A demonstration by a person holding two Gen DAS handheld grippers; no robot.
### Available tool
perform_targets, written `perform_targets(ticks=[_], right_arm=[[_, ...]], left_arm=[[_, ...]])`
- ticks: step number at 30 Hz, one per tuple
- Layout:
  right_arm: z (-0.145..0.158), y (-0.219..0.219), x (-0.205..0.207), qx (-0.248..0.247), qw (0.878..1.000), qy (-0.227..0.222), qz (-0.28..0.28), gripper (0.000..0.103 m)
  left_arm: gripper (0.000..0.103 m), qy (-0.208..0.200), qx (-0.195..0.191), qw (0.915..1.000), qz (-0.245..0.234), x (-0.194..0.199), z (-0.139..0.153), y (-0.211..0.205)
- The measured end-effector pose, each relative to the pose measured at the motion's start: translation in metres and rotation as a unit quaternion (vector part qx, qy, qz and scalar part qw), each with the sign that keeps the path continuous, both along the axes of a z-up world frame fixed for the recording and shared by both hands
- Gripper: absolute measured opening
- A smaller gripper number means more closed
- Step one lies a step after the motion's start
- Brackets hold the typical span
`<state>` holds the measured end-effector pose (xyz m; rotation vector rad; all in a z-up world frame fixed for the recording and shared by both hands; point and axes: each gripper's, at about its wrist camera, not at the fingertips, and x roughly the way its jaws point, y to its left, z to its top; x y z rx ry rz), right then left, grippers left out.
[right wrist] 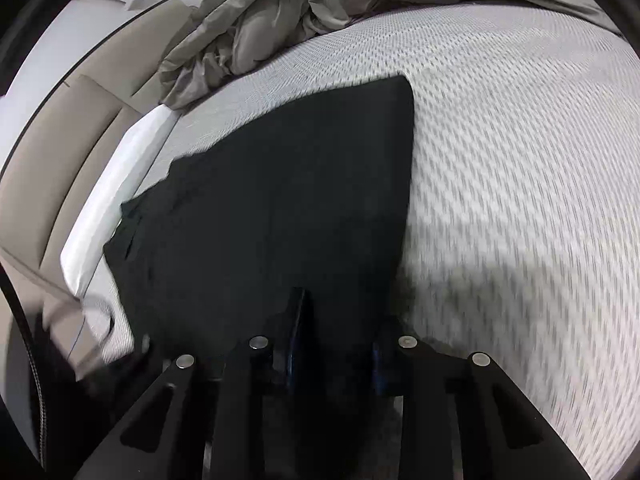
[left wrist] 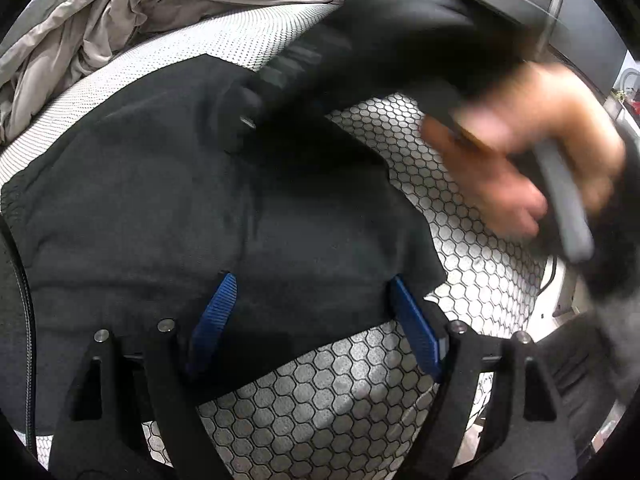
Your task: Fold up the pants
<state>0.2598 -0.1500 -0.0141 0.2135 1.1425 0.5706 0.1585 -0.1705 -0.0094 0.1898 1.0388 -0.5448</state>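
Black pants spread on a patterned bed

The bed [right wrist: 520,160] carries a crumpled grey blanket [right wrist: 280,12] at its far side and the pants [right wrist: 280,200] nearer. The left gripper [left wrist: 312,304] gapes wide over their near edge, gripping nothing; whether the narrowed right gripper [right wrist: 336,340] pinches them is unclear.

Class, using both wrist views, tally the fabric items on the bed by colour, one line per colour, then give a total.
Black: 1, the pants
Grey-beige: 1, the crumpled blanket
White with hexagon print: 1, the bed cover
Total: 3
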Motion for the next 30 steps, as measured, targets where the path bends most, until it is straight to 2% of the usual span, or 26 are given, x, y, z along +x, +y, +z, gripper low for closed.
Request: perform_targets(ticks=[6,10,14,16,19,23,25,27,30], right_arm=[[-0.005,0.009,0.082,-0.004,1.000,0.008,-0.003,0.027],[-0.004,0.008,0.138,0.019,0.999,0.031,-0.018,0.027],[0.003,0.005,0.157,0.015,0.999,0.025,-0.045,0.027],[0.012,-0.006,0.146,0.020,0.998,0.019,-0.051,0.029],[0.030,-0.036,0.104,0.032,0.998,0.004,-0.057,0.036],[0.051,-0.077,0.026,0.137,0.987,-0.001,-0.079,0.045],[0.056,-0.094,-0.019,0.147,0.984,-0.013,-0.097,0.046],[0.051,-0.088,-0.048,0.132,0.985,-0.009,-0.110,0.050],[0.028,-0.077,-0.065,0.112,0.985,0.010,-0.129,0.050]], left_arm=[[0.077,0.001,0.002,1.0000,-0.006,0.002,0.000,-0.001],[0.077,0.000,-0.005,1.0000,-0.007,0.003,-0.001,0.003],[0.078,-0.004,-0.016,0.9998,-0.011,0.002,0.000,0.005],[0.078,-0.001,-0.037,0.9993,-0.011,-0.003,0.006,0.010],[0.078,-0.009,-0.094,0.9955,-0.007,-0.011,0.026,0.029],[0.078,-0.067,-0.149,0.9861,0.027,-0.018,0.063,0.071],[0.078,-0.082,-0.154,0.9830,0.055,-0.015,0.069,0.093],[0.078,-0.080,-0.159,0.9794,0.096,-0.007,0.067,0.117],[0.078,-0.061,-0.157,0.9730,0.159,0.003,0.054,0.152]])
